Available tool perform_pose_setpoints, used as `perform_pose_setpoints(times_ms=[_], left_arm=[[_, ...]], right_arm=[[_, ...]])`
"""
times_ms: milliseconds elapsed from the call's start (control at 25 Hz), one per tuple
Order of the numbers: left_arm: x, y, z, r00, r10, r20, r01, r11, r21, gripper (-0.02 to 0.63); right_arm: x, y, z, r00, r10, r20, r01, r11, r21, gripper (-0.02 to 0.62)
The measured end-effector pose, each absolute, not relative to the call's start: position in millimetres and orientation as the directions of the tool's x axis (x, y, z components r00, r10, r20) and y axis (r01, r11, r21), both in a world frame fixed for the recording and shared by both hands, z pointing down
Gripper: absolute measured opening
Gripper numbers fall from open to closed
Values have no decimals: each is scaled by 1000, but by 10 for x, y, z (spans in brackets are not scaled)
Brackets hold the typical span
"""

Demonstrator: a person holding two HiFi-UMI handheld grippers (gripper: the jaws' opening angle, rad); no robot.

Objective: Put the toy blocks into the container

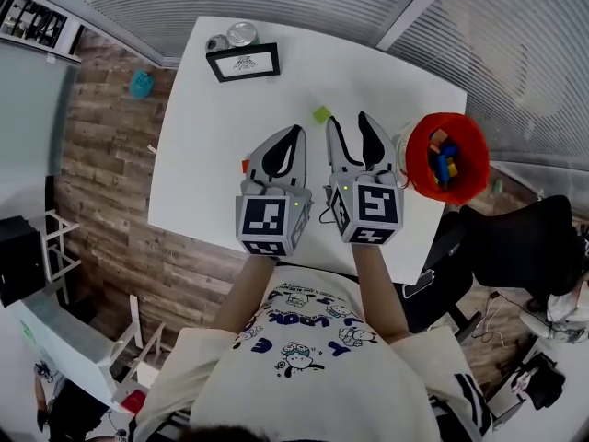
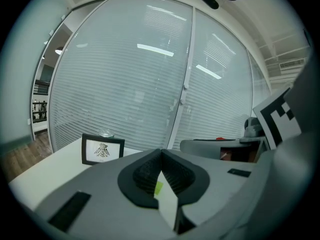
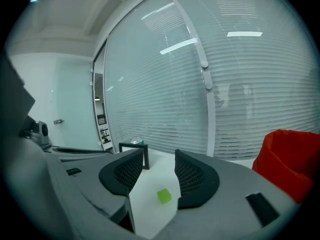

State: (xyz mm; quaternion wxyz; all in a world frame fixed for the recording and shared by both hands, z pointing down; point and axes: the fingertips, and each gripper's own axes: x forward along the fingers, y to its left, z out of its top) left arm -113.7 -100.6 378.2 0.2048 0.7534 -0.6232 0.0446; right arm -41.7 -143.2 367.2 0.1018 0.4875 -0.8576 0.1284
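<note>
**Head view.** The red container (image 1: 417, 160) stands at the worktop's (image 1: 212, 136) right edge with several blocks already in it. Take it as your reference. Your right gripper (image 1: 350, 120) is just to its left, close enough that a short swing should reach its mouth. The left gripper (image 1: 294, 134) is one place further from it. The green block (image 1: 321, 113) lies loose on the worktop to the container's left, apart from both grippers. A small red-orange piece (image 1: 246, 165), likely another block, lies further from the container than the left gripper does.

**Left gripper view.** Your jaws (image 2: 160, 152) are pressed together at the tips and pinch nothing. The green block (image 2: 158, 188) shows only through the slot below the tips. This hand looks parked, out of the way.

**Right gripper view.** Your jaws (image 3: 158, 154) are spread with nothing in them. The green block (image 3: 164, 196) lies on the worktop framed in the gap between them, so this hand seems lined up to take it. The container (image 3: 292, 156) is off to the right, which suits a pick with this hand and a drop on the same side.
</note>
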Motion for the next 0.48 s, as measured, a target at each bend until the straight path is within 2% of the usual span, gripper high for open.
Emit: perform_pose_setpoints(times_ms=[480], left_arm=[[-1300, -1224, 3984, 244, -903, 354, -949, -147, 279, 31]], right_arm=[[-596, -1692, 4012, -496, -783, 377, -859, 506, -79, 195]])
